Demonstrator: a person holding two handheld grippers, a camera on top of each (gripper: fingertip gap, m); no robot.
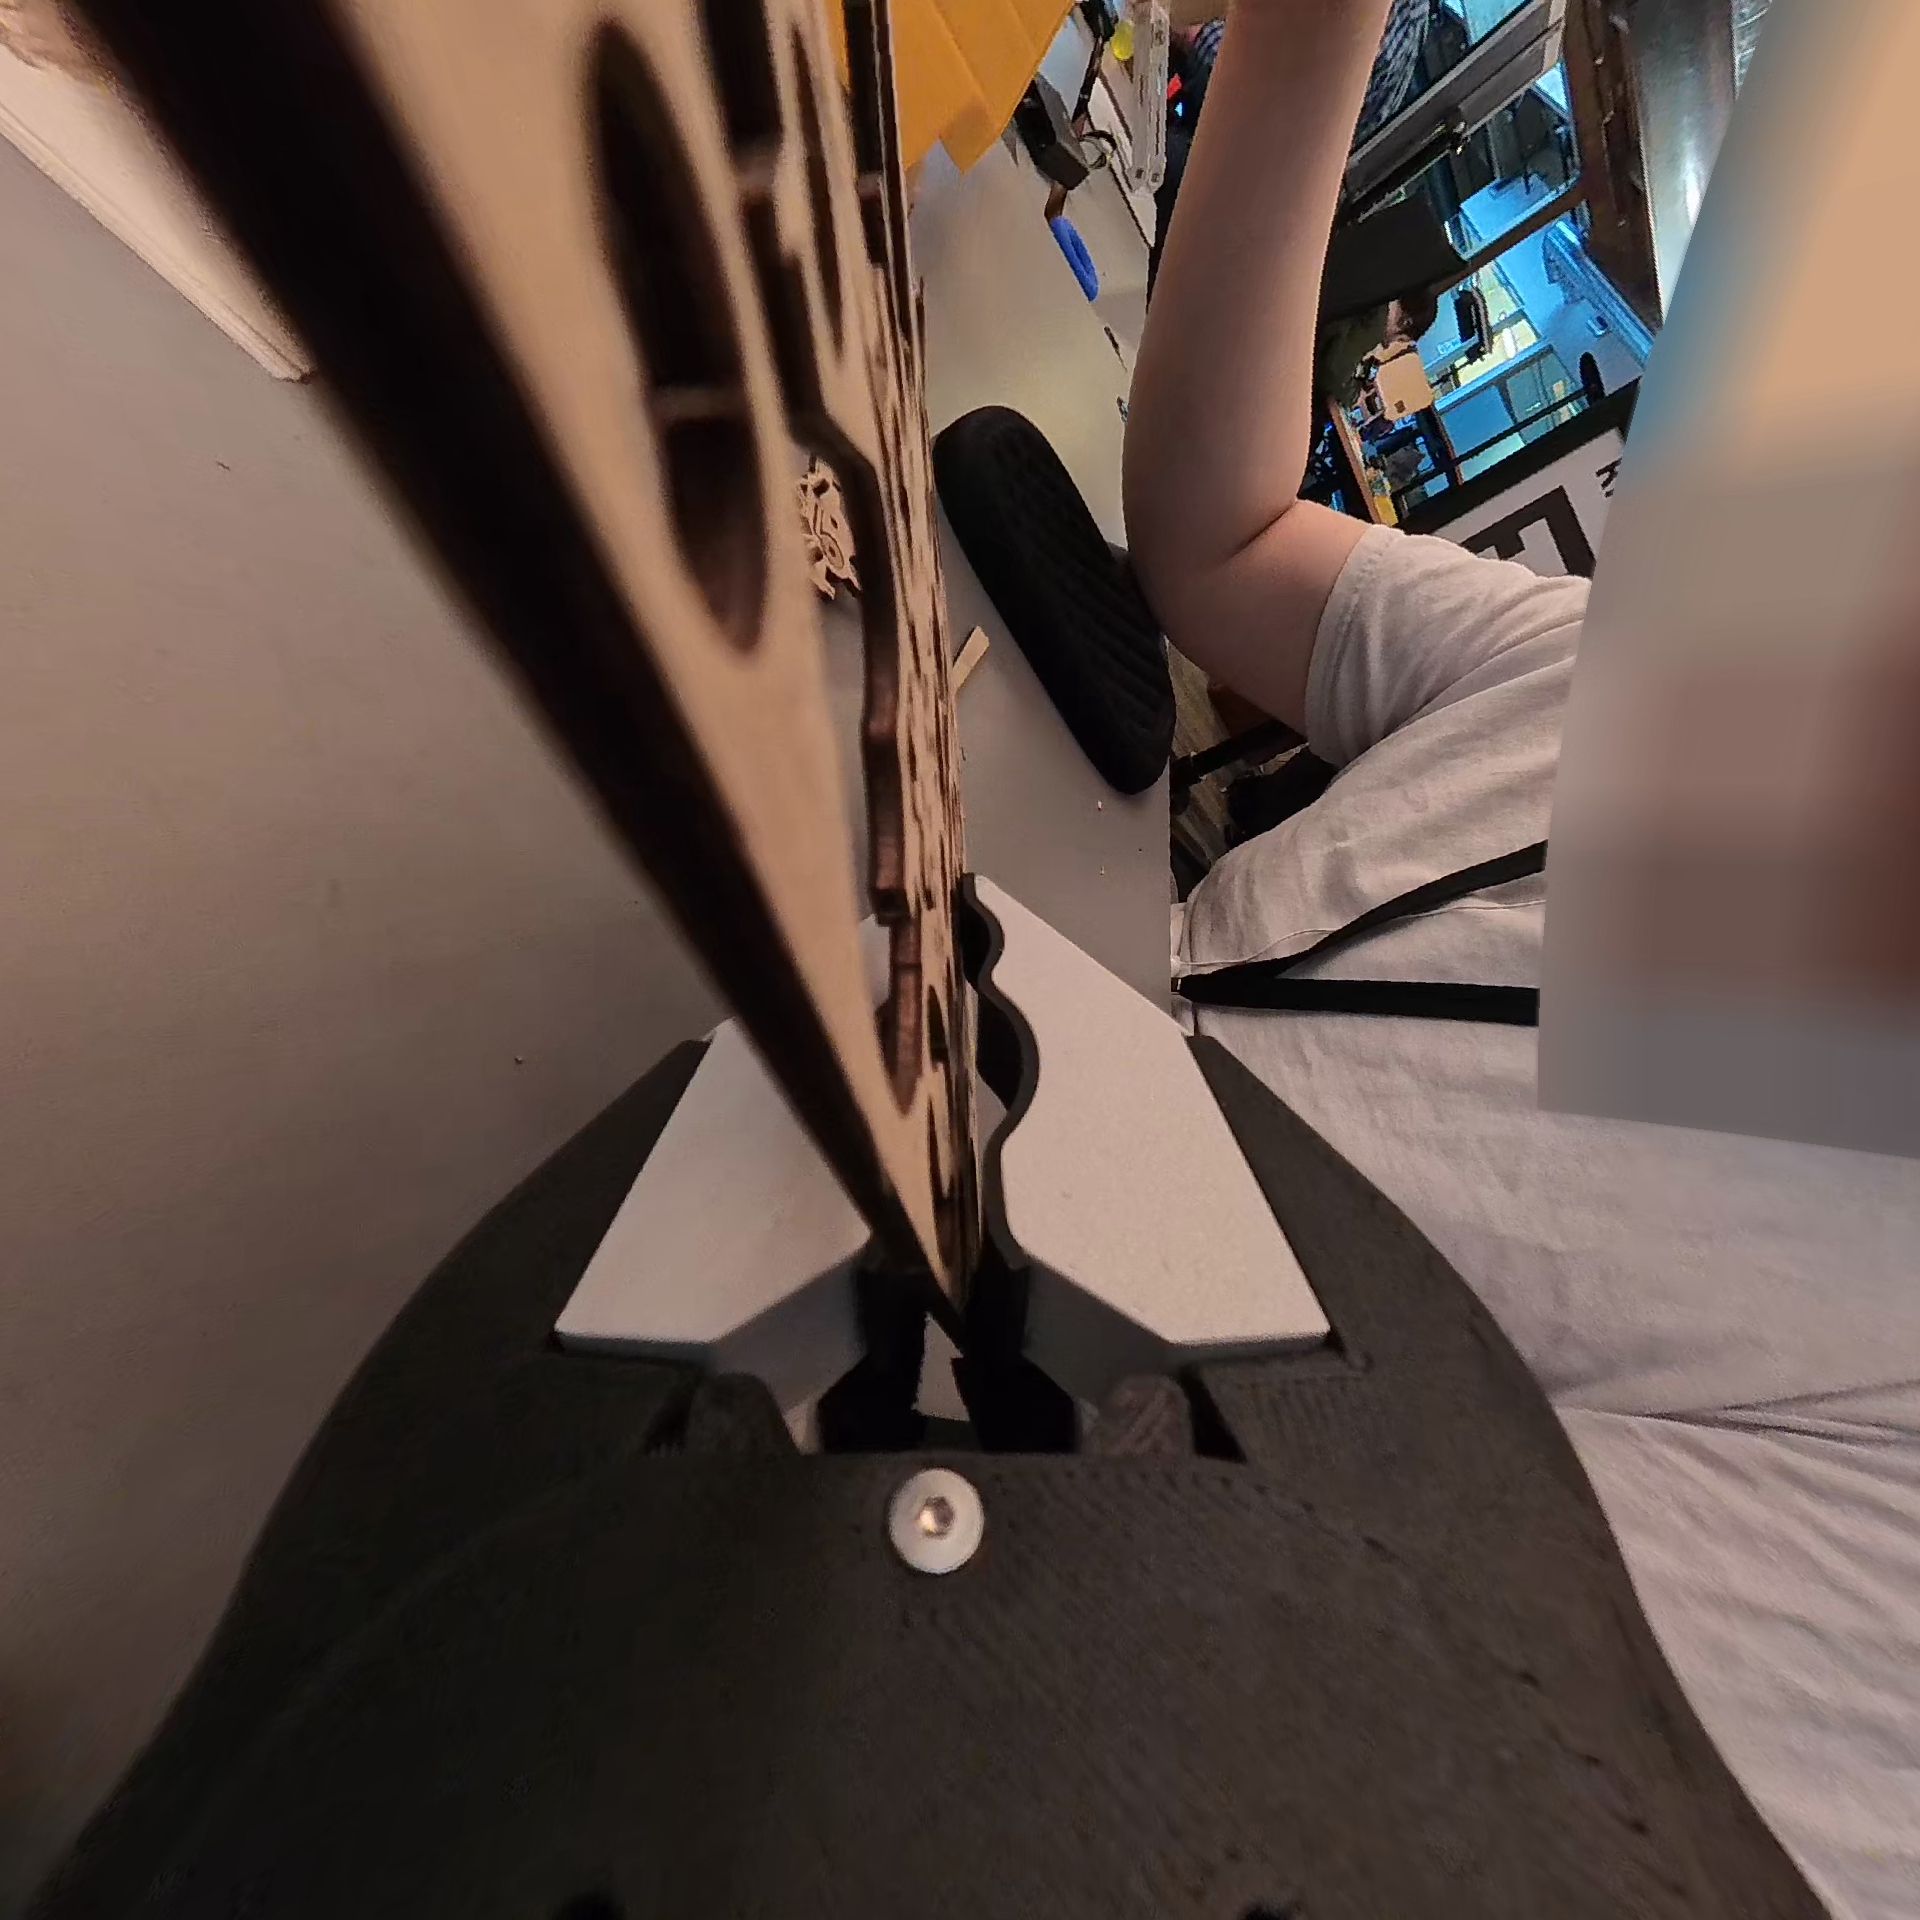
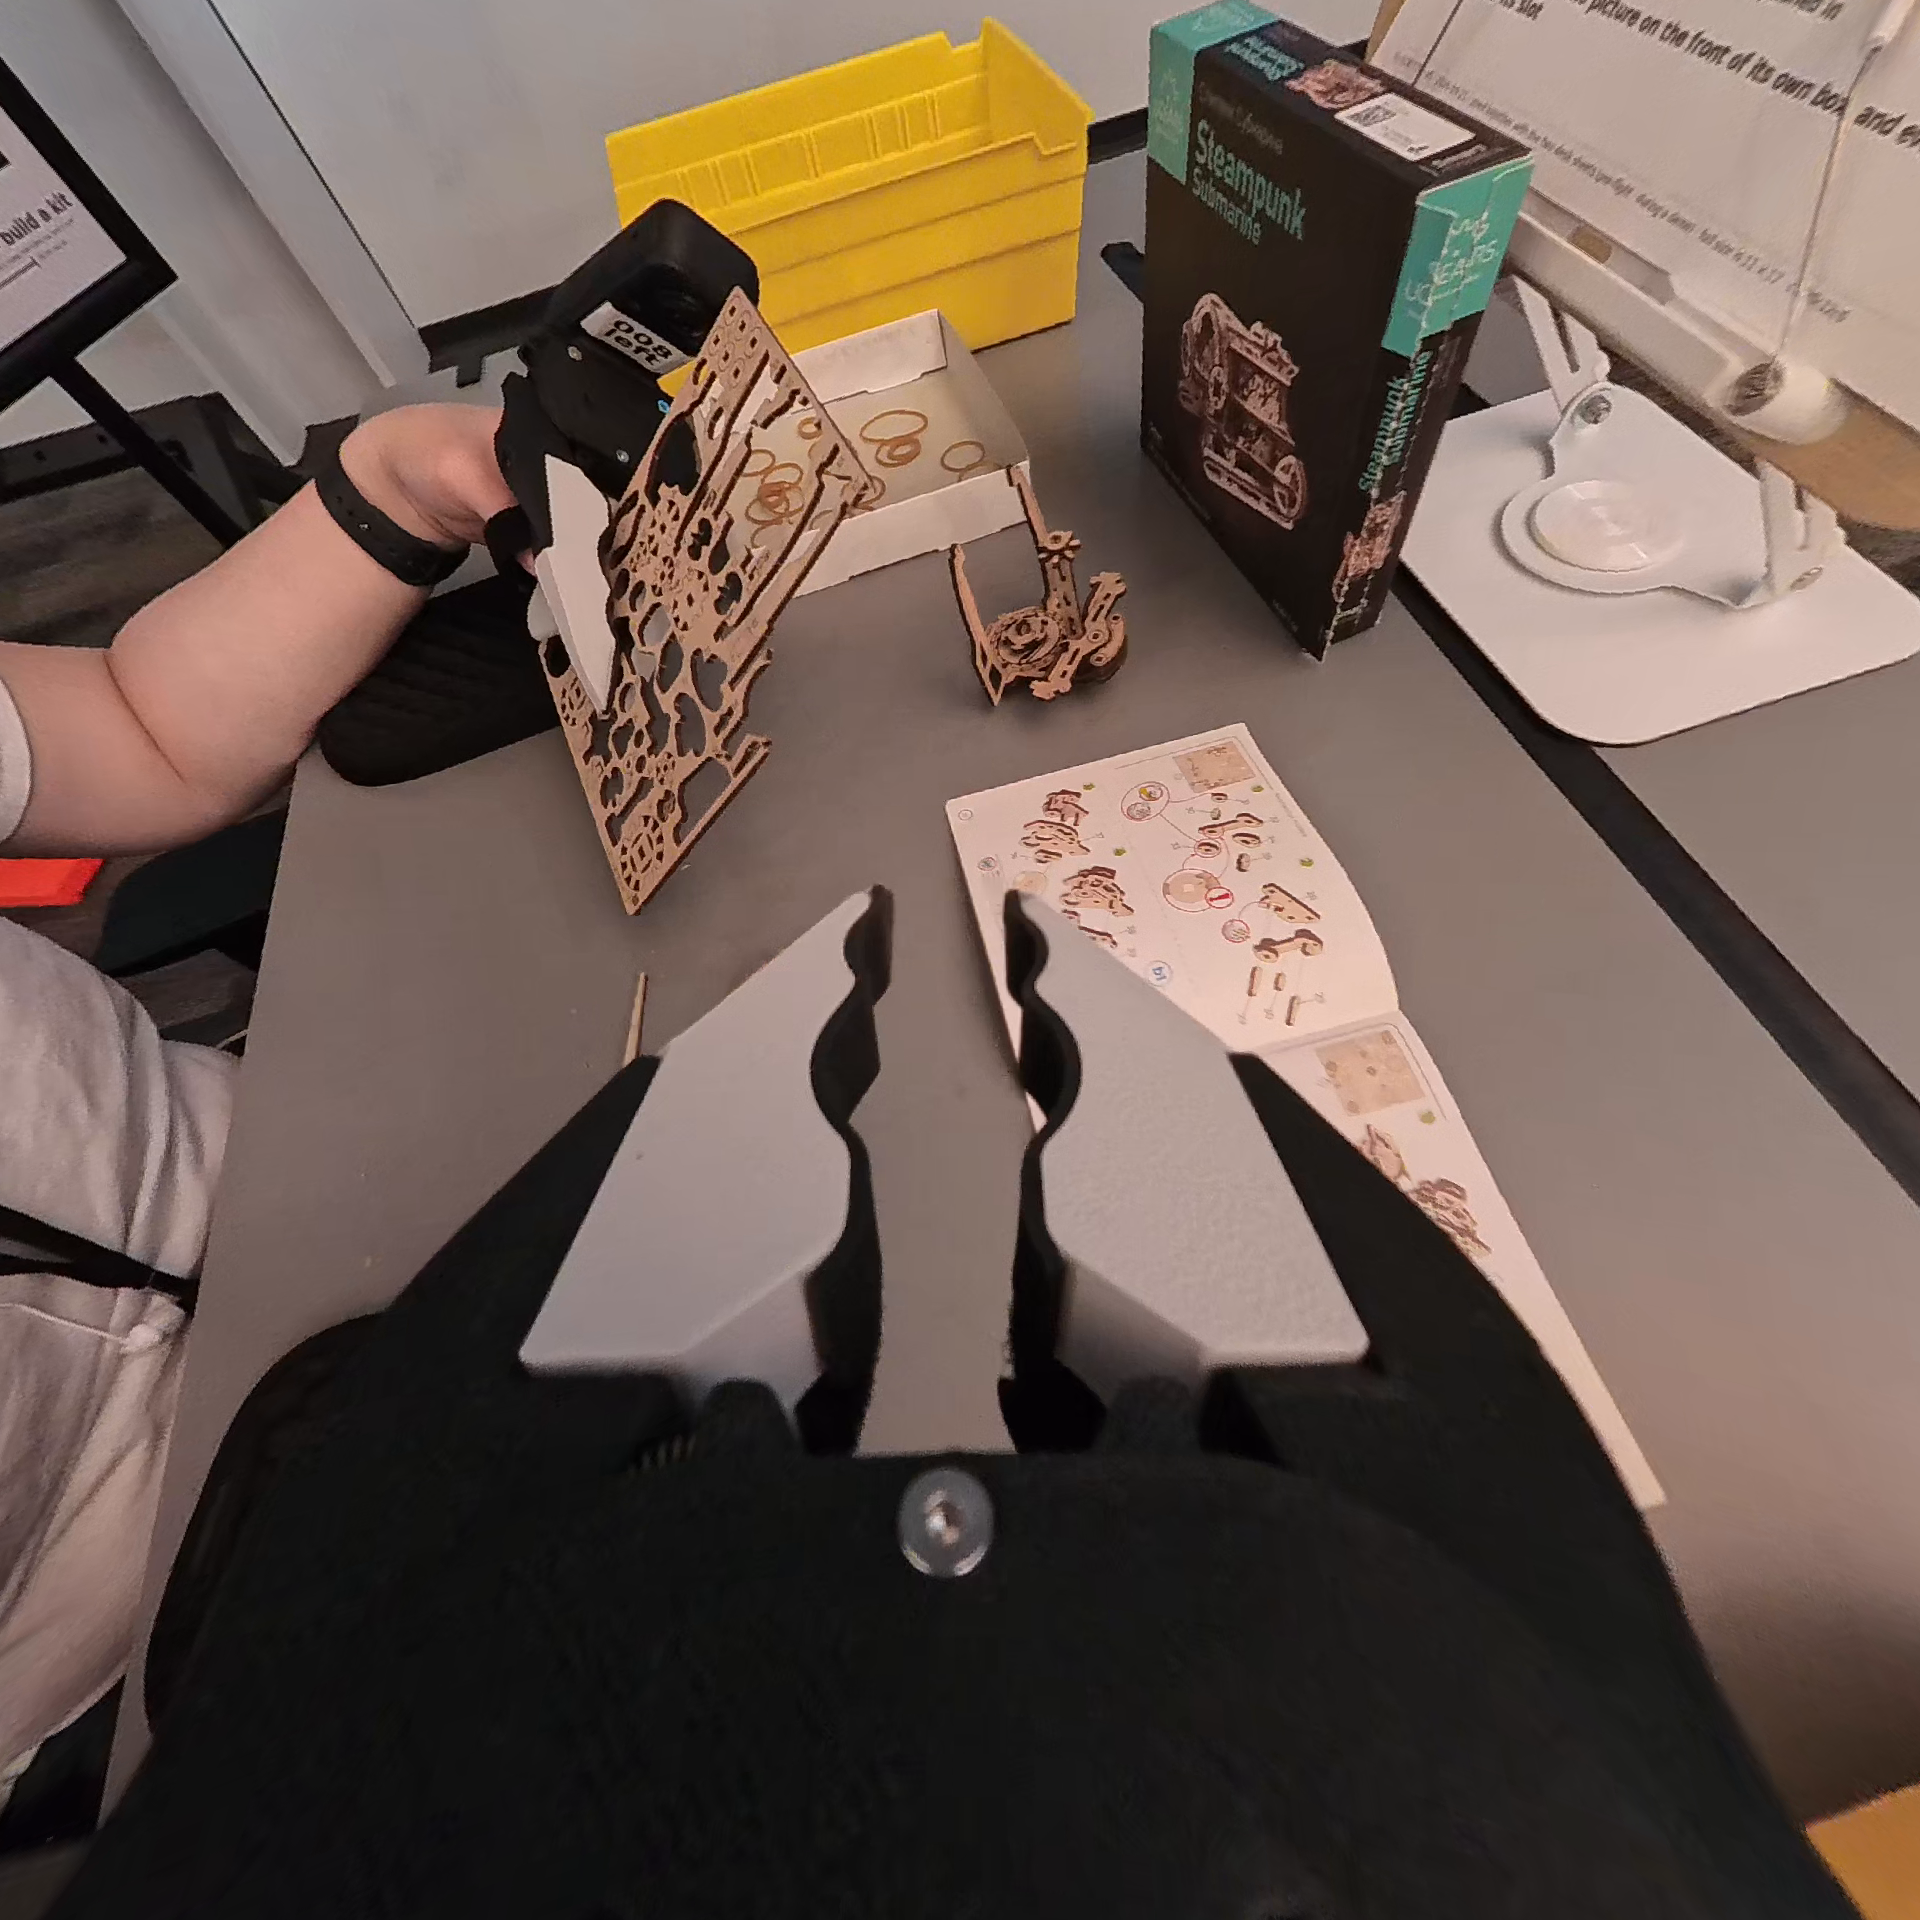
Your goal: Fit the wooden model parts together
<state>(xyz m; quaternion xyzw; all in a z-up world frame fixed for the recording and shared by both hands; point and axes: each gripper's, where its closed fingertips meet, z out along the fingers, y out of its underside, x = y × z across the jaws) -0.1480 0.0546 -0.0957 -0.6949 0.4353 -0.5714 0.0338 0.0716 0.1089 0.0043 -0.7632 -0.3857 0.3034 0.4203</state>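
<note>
My left gripper (image 1: 940,914) is shut on a laser-cut wooden parts sheet (image 1: 623,436), which it holds on edge. In the right wrist view the same gripper (image 2: 597,582) holds the sheet (image 2: 686,623) tilted above the grey table (image 2: 436,987), with several cut-outs showing. A partly built wooden model (image 2: 1044,634) stands on the table beyond the sheet. My right gripper (image 2: 945,909) is open and empty, hovering over the table beside the instruction booklet (image 2: 1226,914).
A yellow bin (image 2: 883,177) and a white tray (image 2: 935,499) with rubber bands sit at the back. The kit box (image 2: 1309,343) stands at right, a white stand (image 2: 1621,540) beyond it. A thin wooden stick (image 2: 636,1013) lies near my right gripper. A black armrest pad (image 1: 1049,592) is at left. Left tips to right tips: about 25 centimetres. My left gripper is the nearer one to the partly built wooden model (image 2: 1044,634): about 20 centimetres, against 25 centimetres.
</note>
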